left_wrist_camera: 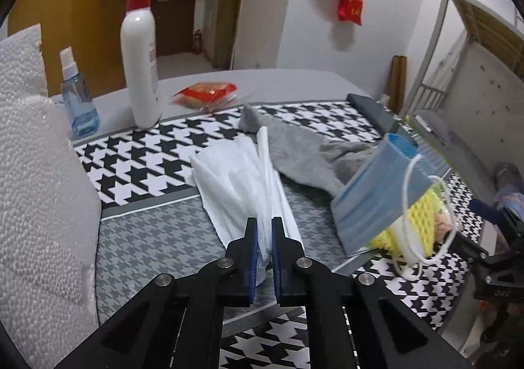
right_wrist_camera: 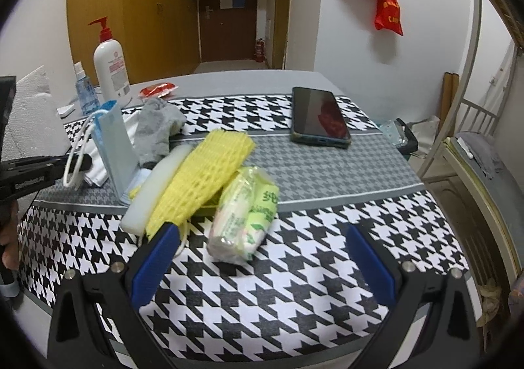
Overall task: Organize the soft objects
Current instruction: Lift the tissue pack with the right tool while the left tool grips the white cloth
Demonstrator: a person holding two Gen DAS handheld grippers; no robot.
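left gripper (left_wrist_camera: 264,225) clamped on crumpled white tissue sheet (left_wrist_camera: 235,172) mid-desk, right gripper (right_wrist_camera: 262,238) spread wide around nothing, green-white tissue pack (right_wrist_camera: 244,215) between its fingers, grey sock (left_wrist_camera: 304,156) beside the tissue

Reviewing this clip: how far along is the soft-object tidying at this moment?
Early to midway, by the look of it. Done: nothing clearly sorted; the blue face mask, yellow foam net and white foam strip lie in a loose heap. In hand: the left gripper has its jaws shut on the white tissue. Left: the grey sock and tissue pack; the right gripper is open and holds nothing.
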